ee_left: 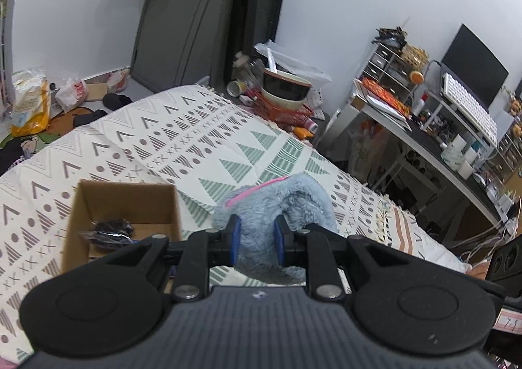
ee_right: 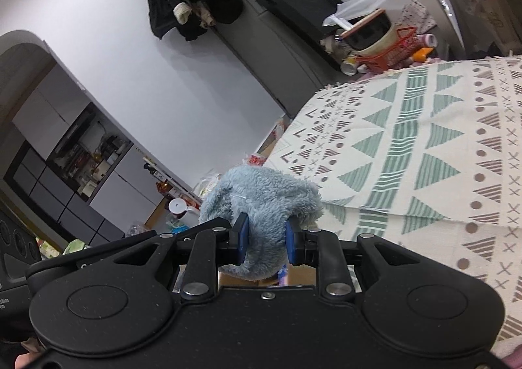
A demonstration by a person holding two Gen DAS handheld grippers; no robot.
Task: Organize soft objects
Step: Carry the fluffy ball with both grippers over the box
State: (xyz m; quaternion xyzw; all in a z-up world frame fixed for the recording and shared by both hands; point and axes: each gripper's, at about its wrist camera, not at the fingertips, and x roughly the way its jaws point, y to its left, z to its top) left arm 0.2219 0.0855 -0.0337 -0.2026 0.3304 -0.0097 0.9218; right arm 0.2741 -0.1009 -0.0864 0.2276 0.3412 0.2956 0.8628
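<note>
While both grip: left gripper (ee_left: 257, 240) clenched on one blue fluffy cloth (ee_left: 277, 202), frame centre, above bed (ee_left: 137, 137); right gripper (ee_right: 265, 243) likewise; one cardboard box (ee_left: 124, 206) lower left.

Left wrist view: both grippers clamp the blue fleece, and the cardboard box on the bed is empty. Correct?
Not quite. The cardboard box is not empty: the left wrist view shows a dark wrapped item lying in it. The rest holds: left gripper and right gripper each clamp blue fleece.
</note>
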